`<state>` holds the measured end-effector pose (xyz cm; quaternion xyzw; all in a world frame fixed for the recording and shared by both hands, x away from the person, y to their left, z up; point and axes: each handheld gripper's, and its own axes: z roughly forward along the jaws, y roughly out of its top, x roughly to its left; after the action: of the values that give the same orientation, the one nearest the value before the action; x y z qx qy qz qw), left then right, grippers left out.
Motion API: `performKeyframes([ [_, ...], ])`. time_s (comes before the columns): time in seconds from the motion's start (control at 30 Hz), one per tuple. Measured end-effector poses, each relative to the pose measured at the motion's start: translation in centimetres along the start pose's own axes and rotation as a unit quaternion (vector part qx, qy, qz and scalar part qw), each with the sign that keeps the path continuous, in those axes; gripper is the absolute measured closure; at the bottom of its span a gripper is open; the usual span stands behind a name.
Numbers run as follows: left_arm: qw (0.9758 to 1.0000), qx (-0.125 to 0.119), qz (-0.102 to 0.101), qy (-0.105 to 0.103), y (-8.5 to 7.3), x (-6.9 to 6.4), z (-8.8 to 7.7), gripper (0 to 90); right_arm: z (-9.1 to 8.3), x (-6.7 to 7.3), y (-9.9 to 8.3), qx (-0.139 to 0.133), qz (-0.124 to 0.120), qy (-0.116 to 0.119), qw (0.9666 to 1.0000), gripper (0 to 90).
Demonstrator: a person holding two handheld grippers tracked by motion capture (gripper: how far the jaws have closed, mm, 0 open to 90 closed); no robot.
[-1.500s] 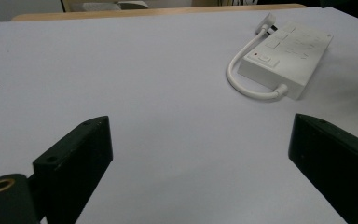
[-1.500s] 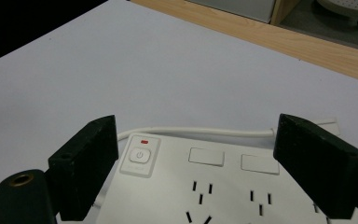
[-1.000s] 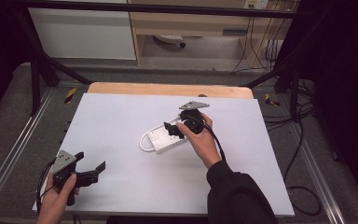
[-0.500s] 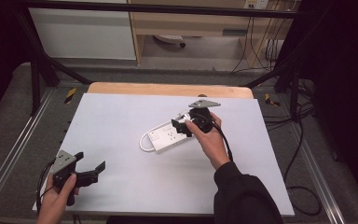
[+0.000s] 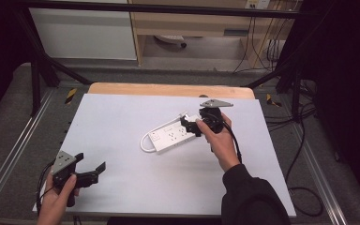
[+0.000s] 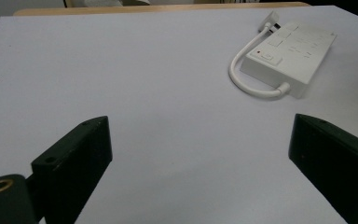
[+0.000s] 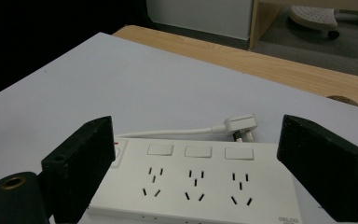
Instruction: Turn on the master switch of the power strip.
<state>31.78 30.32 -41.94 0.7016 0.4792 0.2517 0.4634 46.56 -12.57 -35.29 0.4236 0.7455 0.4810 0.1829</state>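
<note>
A white power strip (image 5: pixel 171 136) with several sockets lies near the middle of the white table (image 5: pixel 122 117). Its short cord loops round its left end, and the plug (image 7: pixel 240 125) rests behind it. My right gripper (image 5: pixel 189 124) hovers at the strip's right end, open, its jaws wide on either side of the strip (image 7: pixel 196 182) without touching it. My left gripper (image 5: pixel 90 162) is held low at the front left corner, open and empty. From there it faces the strip (image 6: pixel 289 51) and the cord loop (image 6: pixel 247 86) across bare table.
The table's wooden far edge (image 5: pixel 168 89) shows beyond the white sheet. Metal frame rails (image 5: pixel 9 154) run along both sides, and cables (image 5: pixel 300 140) trail on the floor at the right. A cabinet and a shelf stand behind the table.
My right gripper has drifted a little to the right, towards the strip's right end. The strip and my left gripper have stayed put.
</note>
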Motion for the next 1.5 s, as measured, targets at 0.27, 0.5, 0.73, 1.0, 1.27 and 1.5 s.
performKeyframes([
  [0.27, 1.0, 0.001, 0.0, -0.001, 0.0, 0.0, 0.0, 6.1, -1.2, -1.0, -0.4, -0.004, 0.002, -0.008, 1.0, 9.3],
  [0.5, 1.0, 0.001, 0.003, -0.002, -0.1, 0.0, 0.0, 6.0, -2.5, -1.6, -0.6, -0.009, 0.002, -0.014, 0.9999, 7.3],
  [0.73, 1.0, 0.003, 0.004, -0.001, -0.1, 0.0, 0.0, 6.0, -4.1, -2.1, -0.9, -0.018, 0.002, -0.022, 0.9996, 5.4],
  [1.0, 1.0, 0.005, 0.005, 0.001, -0.1, -0.1, 0.0, 6.1, -5.7, -2.8, -1.9, -0.022, 0.002, -0.03, 0.9993, 5.4],
  [1.27, 1.0, 0.005, 0.003, 0.0, -0.1, 0.0, 0.0, 6.0, -7.1, -3.7, -2.9, -0.031, 0.006, -0.039, 0.9987, 5.9],
  [1.5, 1.0, 0.006, 0.002, -0.001, -0.1, 0.0, 0.0, 6.0, -8.2, -4.3, -4.0, -0.035, 0.008, -0.042, 0.9985, 7.2],
])
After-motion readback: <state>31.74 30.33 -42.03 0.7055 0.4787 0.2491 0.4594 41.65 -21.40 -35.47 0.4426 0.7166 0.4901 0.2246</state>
